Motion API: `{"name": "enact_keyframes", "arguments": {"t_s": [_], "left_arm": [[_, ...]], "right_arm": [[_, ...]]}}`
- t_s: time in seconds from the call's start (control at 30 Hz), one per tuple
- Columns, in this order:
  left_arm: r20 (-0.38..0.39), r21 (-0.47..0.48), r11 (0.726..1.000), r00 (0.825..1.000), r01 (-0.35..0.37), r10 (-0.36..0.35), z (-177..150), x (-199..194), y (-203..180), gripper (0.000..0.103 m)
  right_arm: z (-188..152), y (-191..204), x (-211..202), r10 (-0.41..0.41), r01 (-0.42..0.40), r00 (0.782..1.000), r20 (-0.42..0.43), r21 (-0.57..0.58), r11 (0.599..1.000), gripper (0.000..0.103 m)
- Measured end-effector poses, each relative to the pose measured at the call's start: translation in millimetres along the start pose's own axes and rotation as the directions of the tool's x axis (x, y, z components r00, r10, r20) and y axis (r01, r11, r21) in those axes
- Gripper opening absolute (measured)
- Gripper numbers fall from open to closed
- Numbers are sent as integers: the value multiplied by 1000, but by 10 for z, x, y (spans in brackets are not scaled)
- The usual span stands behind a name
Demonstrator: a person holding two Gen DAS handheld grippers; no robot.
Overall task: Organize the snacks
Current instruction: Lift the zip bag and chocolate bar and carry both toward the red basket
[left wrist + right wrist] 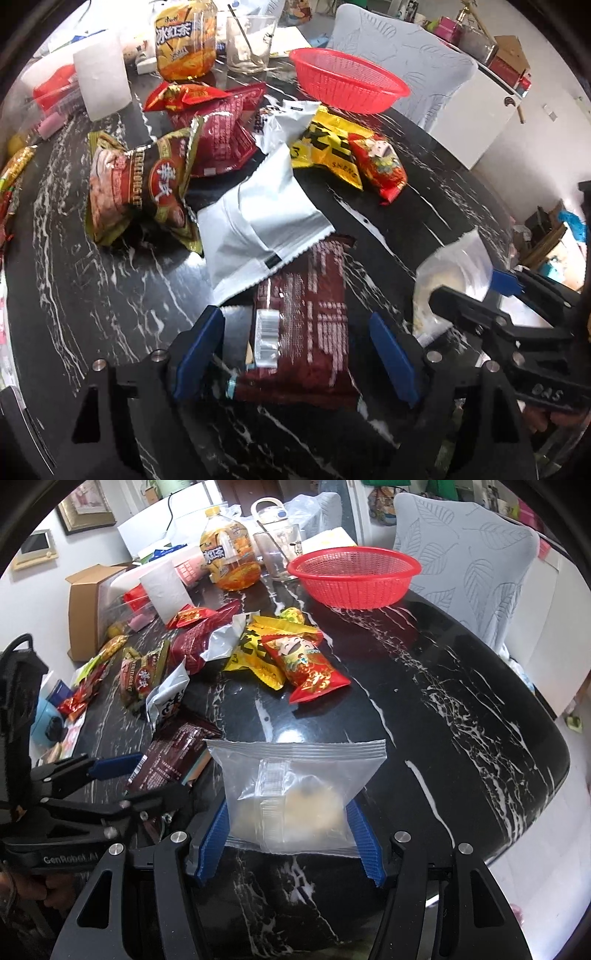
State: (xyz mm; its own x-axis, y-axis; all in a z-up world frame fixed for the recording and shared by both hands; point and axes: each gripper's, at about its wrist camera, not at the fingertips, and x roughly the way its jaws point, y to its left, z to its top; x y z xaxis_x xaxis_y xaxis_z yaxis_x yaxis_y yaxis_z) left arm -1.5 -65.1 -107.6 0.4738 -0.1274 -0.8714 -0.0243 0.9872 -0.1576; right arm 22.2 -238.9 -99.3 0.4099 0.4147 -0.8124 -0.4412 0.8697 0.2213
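Snacks in sealed packets lie scattered across a dark marbled surface (pixel 461 701), with one red basket (pixel 354 576) standing empty at the far side, well apart from both grippers.

The right gripper (pixel 291 834) is clenched on a clear packet (pixel 295 786) holding a pale pastry; the jaws press its lower sides. The left gripper (pixel 295 354) stands released, its jaws wide to either side of a dark red packet (pixel 306 325) lying flat on the surface, not pressing it.

Risks, as judged: the clear packet is slippery and soft, so it could slide out during the carry to the basket, or the pastry could be crushed by a tighter squeeze. The dark red packet lies partly under a white packet (pixel 258 229), so closing and lifting could drag that one along. The two grippers are close together and could knock each other.

Counted: one basket, two grippers, one drink bottle (pixel 229 554), one glass (pixel 277 554). About ten loose packets are visible; the overlapping pile prevents an exact count.
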Motion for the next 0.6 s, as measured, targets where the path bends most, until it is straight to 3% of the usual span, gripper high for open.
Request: {"name": "enact_keyframes", "arguments": {"t_s": [0.1, 0.17, 0.23, 0.4, 0.6], "left_arm": [[18, 7, 1000, 1000, -17, 17, 11, 15, -18, 81], [20, 14, 999, 999, -42, 42, 11, 13, -16, 74], [38, 3, 999, 998, -51, 51, 5, -25, 18, 46], [37, 2, 1000, 999, -13, 13, -4, -88, 56, 44], [61, 11, 1000, 998, 10, -10, 27, -205, 28, 44]], "right_arm": [[5, -11, 21, 10, -10, 1000, -6, -3, 1000, 64], [7, -19, 28, 12, -12, 1000, -7, -4, 1000, 64], [12, -19, 38, 10, -10, 1000, -10, -10, 1000, 64], [24, -20, 61, 15, -15, 1000, -12, -17, 1000, 64], [40, 37, 60, 79, -80, 997, -16, -17, 997, 62]]}}
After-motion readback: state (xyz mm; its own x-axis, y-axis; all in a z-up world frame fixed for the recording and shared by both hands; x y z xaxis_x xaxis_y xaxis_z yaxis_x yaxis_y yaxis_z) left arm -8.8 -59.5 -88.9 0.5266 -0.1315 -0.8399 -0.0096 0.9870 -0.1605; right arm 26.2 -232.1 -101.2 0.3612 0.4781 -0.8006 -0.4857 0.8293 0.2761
